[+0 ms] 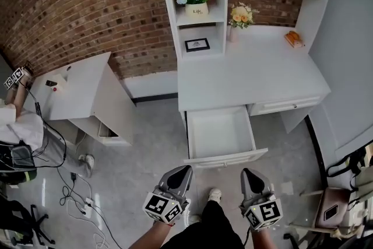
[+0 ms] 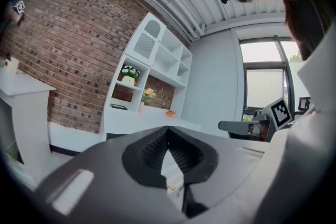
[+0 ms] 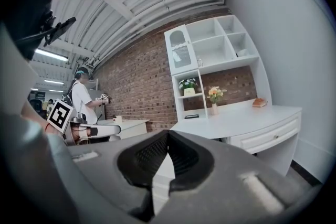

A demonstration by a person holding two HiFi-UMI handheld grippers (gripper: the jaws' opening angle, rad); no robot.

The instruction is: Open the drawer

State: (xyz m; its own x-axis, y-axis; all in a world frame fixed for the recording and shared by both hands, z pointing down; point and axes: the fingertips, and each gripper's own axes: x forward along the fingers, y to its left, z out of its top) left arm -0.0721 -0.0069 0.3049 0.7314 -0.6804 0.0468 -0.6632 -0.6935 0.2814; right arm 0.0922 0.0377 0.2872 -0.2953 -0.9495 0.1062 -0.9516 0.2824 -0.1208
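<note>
Both hand-held grippers sit lowest in the head view, each on a forearm reaching in from the bottom edge. The left hand-held gripper (image 1: 179, 172) and the right hand-held gripper (image 1: 249, 175) are side by side, tips aimed toward the tabletop (image 1: 250, 79). Between them and the tabletop lies the drawer (image 1: 220, 134), pulled out from under the tabletop's left part and empty. It opens toward the person, and its front panel runs lengthwise along the tabletop's front edge, near the tips but apart from them. In the left gripper view, that hand-held gripper (image 2: 168, 131) is held level, its ribbed pads meeting at the tips with nothing between them. In the right gripper view, the other hand-held gripper (image 3: 168, 135) is likewise closed and empty, pointing nearly level at the tabletop.
</note>
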